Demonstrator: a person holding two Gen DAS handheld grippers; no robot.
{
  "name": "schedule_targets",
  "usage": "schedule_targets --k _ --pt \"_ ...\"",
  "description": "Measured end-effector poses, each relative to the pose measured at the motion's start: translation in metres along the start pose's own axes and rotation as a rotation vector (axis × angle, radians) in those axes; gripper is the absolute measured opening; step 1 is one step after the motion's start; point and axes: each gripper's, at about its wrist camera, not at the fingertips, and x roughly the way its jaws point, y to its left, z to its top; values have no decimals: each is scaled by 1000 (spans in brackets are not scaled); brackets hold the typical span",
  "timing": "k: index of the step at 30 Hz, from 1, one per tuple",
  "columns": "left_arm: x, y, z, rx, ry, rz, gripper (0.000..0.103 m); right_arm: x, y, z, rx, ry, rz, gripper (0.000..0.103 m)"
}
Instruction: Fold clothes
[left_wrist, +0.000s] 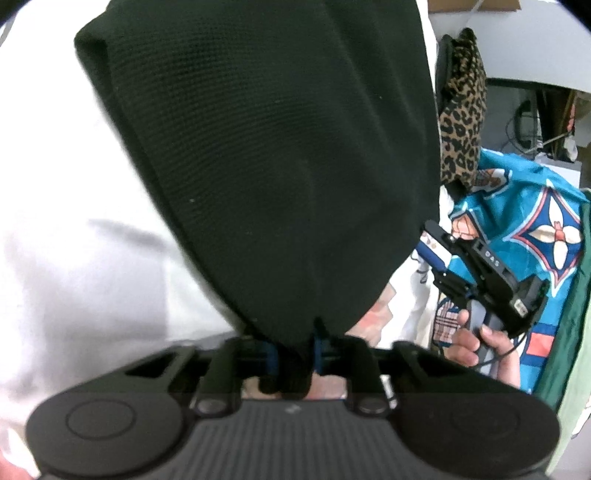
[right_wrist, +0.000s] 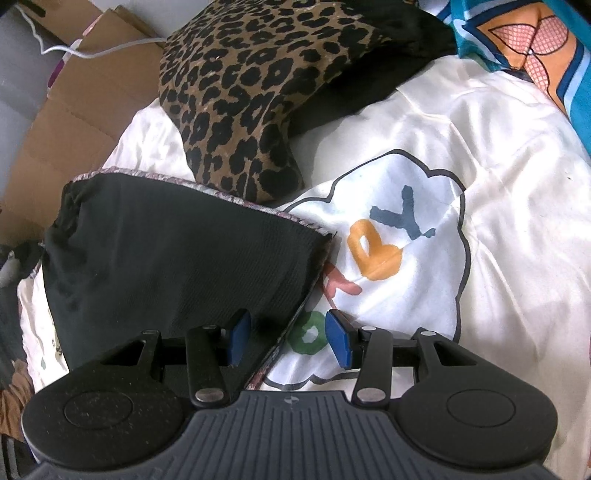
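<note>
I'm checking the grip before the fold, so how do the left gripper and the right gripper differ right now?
The left gripper has its jaws shut, while the right gripper has its jaws apart. The left pinches the black garment, which bunches at its tips; the right presses on nothing, though the garment's edge runs between its blue pads. Both are black, with blue pads, and point down at the clothes.

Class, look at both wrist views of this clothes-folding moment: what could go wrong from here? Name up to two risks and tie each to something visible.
1. The left hand-held gripper pinches only a small bunched tip of the black garment; it may slip out when pulled.
2. The right hand-held gripper stands open over the black garment's edge, above the white printed cloth; closing might catch both layers.
</note>
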Motion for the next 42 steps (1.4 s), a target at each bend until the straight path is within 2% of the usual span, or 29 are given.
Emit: schedule_targets --k 7,14,20,27,32,35,36,37,42 --pt "-18 -1 -4 43 5 -39 6 -7 -5 4 21 -21 0 52" --pt "-38 10 -9 55 -1 -34 5 -10 -7 11 -11 -52 -21 52" --pt "-57 16 -6 66 3 -23 5 -2 12 11 -127 -22 4 52" --pt "-65 17 -2 56 8 -15 5 17 37 16 -347 35 -33 52" --pt "-62 12 -3 59 12 -13 5 24 41 20 -430 81 -32 51" --pt "-64 12 -2 62 13 -12 5 24 44 19 -476 99 -61 29" --pt "-64 11 -2 62 13 -13 5 24 46 19 -488 108 -70 17" --pt "-65 10 -2 65 12 -14 5 23 46 19 -488 116 -68 11" --pt "-75 -1 1 109 9 11 5 16 53 12 -504 129 -65 5"
